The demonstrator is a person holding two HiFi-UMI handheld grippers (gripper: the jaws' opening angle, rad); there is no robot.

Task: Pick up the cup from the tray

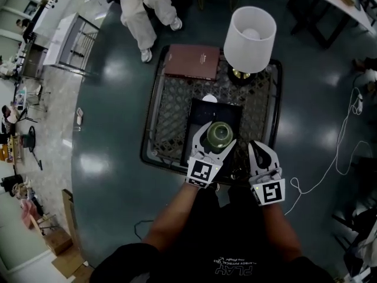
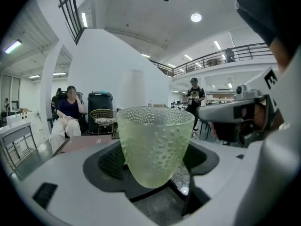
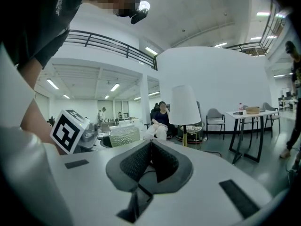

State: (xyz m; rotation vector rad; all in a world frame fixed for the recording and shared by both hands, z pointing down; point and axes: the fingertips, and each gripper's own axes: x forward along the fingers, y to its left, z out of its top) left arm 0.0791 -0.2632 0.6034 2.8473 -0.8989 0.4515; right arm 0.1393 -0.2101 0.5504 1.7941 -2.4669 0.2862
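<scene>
A pale green bumpy glass cup (image 1: 220, 133) stands upright between the jaws of my left gripper (image 1: 217, 138), which is shut on it. The cup is over the near part of a dark tray (image 1: 201, 112) on a black mesh table (image 1: 168, 108). Whether the cup touches the tray I cannot tell. In the left gripper view the cup (image 2: 155, 142) fills the gap between the pads. My right gripper (image 1: 258, 147) is just right of the cup, apart from it. Its pads (image 3: 141, 161) meet with nothing between them. From there the cup (image 3: 124, 136) shows at the left.
A white-shaded lamp (image 1: 250, 37) stands at the table's far right and a brown book (image 1: 191, 61) lies at its far edge. A seated person (image 1: 147, 10) is beyond the table. A white cable (image 1: 341, 140) trails on the floor to the right.
</scene>
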